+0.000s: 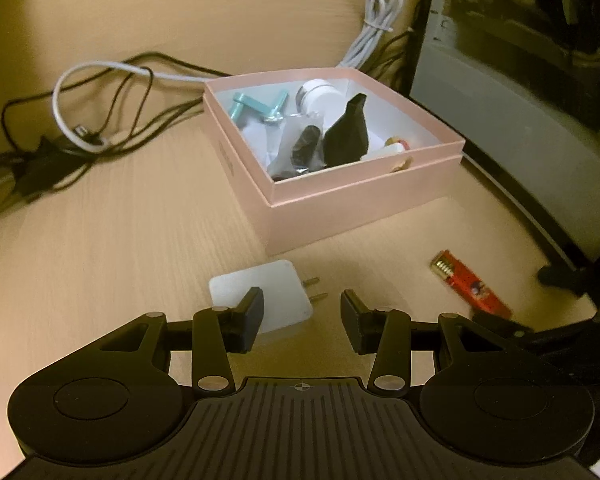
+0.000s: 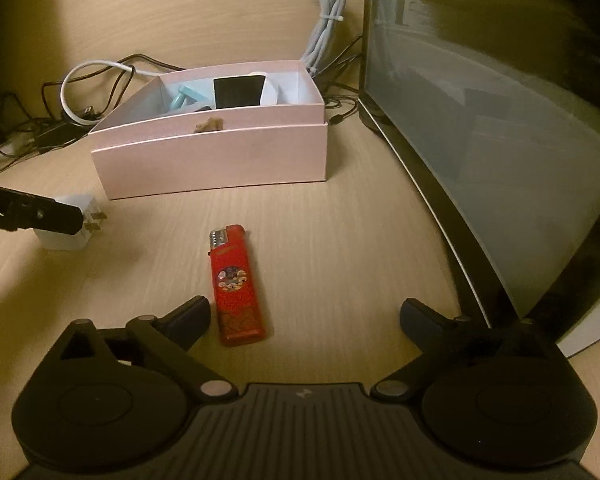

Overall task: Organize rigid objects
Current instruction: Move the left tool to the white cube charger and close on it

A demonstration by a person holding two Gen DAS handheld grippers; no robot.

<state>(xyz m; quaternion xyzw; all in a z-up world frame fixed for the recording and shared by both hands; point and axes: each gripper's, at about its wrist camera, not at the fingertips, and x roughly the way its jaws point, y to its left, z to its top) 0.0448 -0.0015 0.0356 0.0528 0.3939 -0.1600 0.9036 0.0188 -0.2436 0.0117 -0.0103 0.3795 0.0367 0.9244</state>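
Note:
A white plug adapter [image 1: 268, 296] lies on the wooden desk in front of a pink box [image 1: 360, 204]. My left gripper [image 1: 302, 312] is open just above and behind it, its left finger over the adapter's near edge. The adapter also shows in the right wrist view [image 2: 74, 226], with a left finger [image 2: 44, 216] over it. A red lighter [image 2: 236, 284] lies flat on the desk. My right gripper [image 2: 306, 318] is open wide, with the lighter's near end beside its left finger. The lighter shows in the left wrist view [image 1: 470, 286] too. The box [image 2: 220, 152] holds several small items.
A tangle of black and white cables [image 1: 92, 120] lies behind and left of the box. A bundled white cable [image 1: 376, 20] sits at the back. A monitor [image 2: 500, 120] stands along the right side of the desk.

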